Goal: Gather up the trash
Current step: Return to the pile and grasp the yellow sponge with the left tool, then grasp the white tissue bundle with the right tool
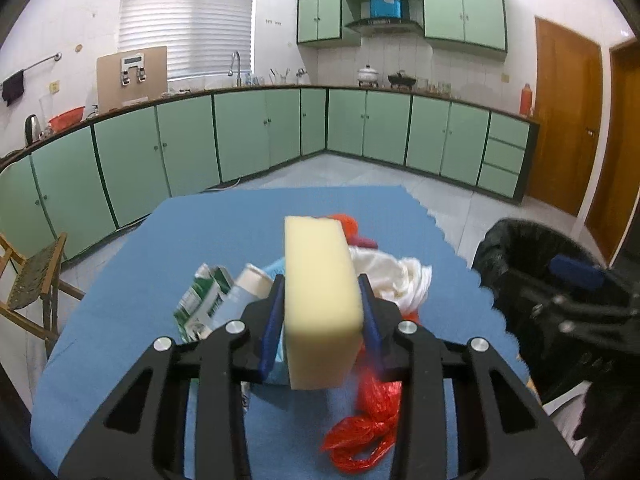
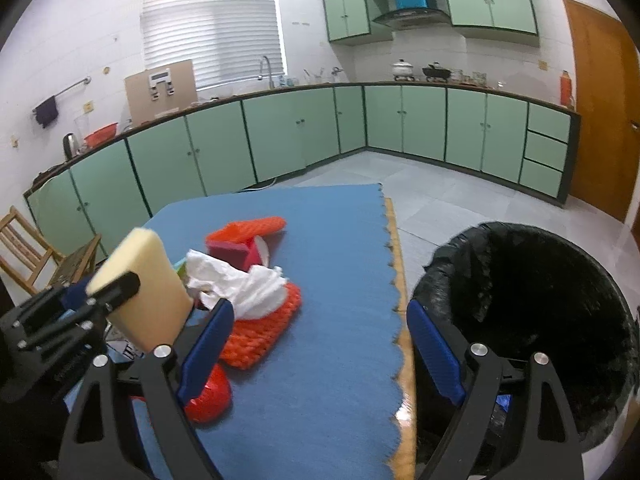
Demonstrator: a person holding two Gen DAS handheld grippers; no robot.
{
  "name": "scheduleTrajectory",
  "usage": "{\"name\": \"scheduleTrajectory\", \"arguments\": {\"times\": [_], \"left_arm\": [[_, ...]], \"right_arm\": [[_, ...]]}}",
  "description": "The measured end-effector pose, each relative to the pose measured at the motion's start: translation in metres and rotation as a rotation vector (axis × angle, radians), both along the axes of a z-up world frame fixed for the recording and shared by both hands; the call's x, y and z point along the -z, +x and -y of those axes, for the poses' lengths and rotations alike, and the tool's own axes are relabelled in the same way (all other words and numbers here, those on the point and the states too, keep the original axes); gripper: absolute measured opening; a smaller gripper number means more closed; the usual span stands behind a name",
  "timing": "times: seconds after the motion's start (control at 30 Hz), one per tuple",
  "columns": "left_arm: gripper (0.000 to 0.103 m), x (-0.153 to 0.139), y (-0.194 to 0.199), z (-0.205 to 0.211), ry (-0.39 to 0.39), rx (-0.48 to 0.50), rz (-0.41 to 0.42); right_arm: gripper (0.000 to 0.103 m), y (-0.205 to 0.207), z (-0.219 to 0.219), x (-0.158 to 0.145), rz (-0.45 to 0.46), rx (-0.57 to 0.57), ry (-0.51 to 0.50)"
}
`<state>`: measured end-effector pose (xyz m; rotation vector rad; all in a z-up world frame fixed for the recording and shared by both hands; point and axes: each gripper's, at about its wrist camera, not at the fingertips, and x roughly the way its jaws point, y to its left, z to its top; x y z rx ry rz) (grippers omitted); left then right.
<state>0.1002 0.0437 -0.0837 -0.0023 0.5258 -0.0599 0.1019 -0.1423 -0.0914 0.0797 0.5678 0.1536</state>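
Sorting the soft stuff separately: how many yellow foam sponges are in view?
1: the sponge is clamped upright in the left gripper above the trash pile; others may be hidden beneath.

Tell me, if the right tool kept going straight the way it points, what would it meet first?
Probably the bare blue mat on the table: the right tool is open and empty, tilted downward. Depth is unclear, and the black-lined bin sits just right of that line.

Pale yellow sponge block (image 1: 320, 300) upright above the blue desk (image 2: 340, 280), crumpled white plastic bag (image 2: 244, 284) on orange mesh (image 2: 264, 328), black-lined trash bin (image 2: 532, 312) beside the desk.
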Motion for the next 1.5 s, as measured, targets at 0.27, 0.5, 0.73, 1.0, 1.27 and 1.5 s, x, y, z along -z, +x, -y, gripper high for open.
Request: {"name": "scheduleTrajectory", "arguments": {"times": [0.27,0.5,0.73,1.0,1.27,1.5], "left_arm": [[0.033,-0.013,-0.003,-0.021,0.003,-0.040,0.028],[0.033,-0.001,0.005,-0.035,-0.005,-0.066,-0.015],[0.033,-0.001,0.012,-0.036,-0.015,-0.054,-0.017],[0.033,-0.004,0.013,-0.038,-0.025,-0.053,-0.023],[0.033,-0.014,0.008,-0.032,-0.024,-0.031,-0.001],[0.033,-0.032,0.002,-0.021,-0.034,-0.007,0.036]], "right_arm": [[0.086,0.016,-0.024,0.000,0.004,-0.053,0.009],[0.086,0.039,-0.048,0.016,-0.038,-0.092,0.000],[0.074,0.063,-0.058,0.034,-0.116,-0.116,-0.003],[0.029,0.060,-0.063,0.028,-0.121,-0.205,0.020],[0.023,0.044,-0.052,-0.011,-0.030,-0.211,0.046],[0.022,0.026,-0.039,-0.045,0.051,-0.194,0.056]]}}
